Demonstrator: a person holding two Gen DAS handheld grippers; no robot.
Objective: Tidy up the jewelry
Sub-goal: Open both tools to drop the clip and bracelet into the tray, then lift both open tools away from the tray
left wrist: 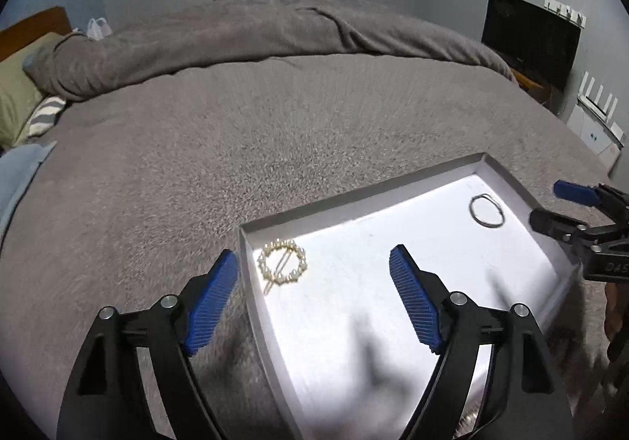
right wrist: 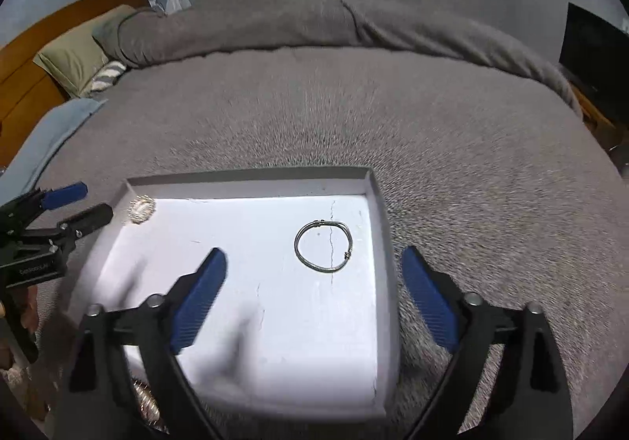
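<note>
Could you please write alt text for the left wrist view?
The open left gripper hovers over a white tray on a grey bed. A pearl hair clip lies in the tray's near-left corner, a silver bangle far right.

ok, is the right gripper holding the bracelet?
No: the silver bracelet lies flat in the white tray, clear of the open right gripper.

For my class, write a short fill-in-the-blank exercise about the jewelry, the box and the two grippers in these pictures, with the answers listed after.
1. The pearl hair clip and the silver bracelet both lie inside the white ____.
2. The box rests on a grey ____.
3. Both the left gripper and the right gripper are ____ and hold nothing.

Answers: box; blanket; open
</note>
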